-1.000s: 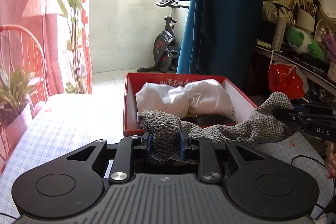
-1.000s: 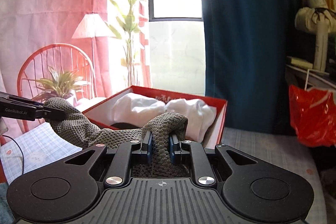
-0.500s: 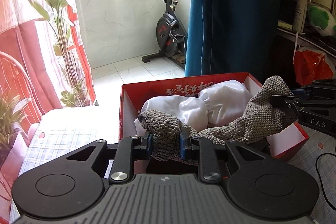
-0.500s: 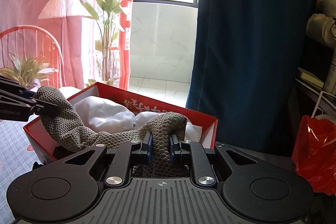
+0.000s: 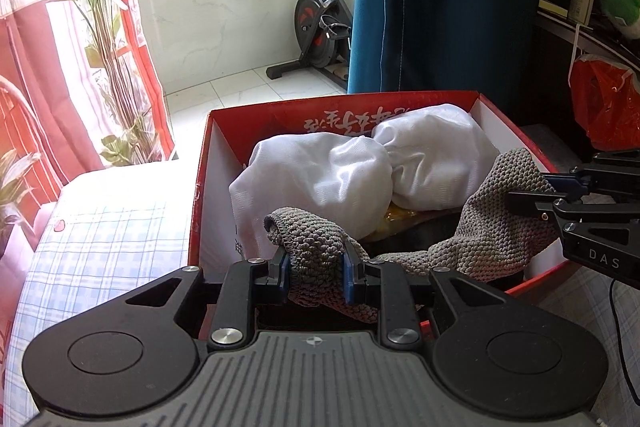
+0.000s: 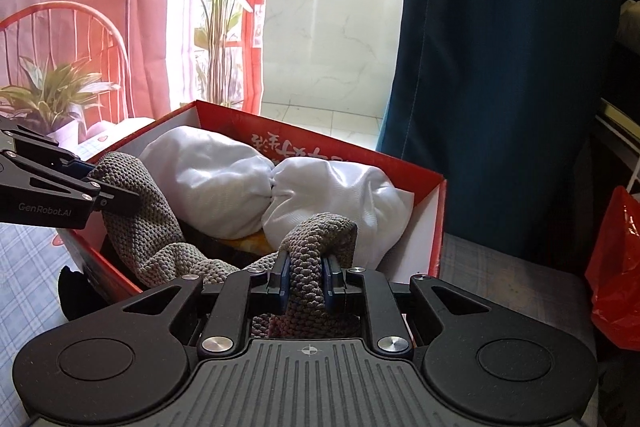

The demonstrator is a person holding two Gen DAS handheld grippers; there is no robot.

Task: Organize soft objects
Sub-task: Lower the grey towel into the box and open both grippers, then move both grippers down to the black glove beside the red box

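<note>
we are lowering the grey knitted cloth, both grippers' fingers pinching it, into the red cardboard box at frame centre; next, release.

**Box crowded at the back, open at the front**

White bundles fill the far half of the red box. The grey knit cloth sags across the near half. Left of the box, the checked tablecloth lies bare.

A bed with a blue checked sheet carries the red box, which stands just ahead of both grippers, directly on the sheet.
</note>
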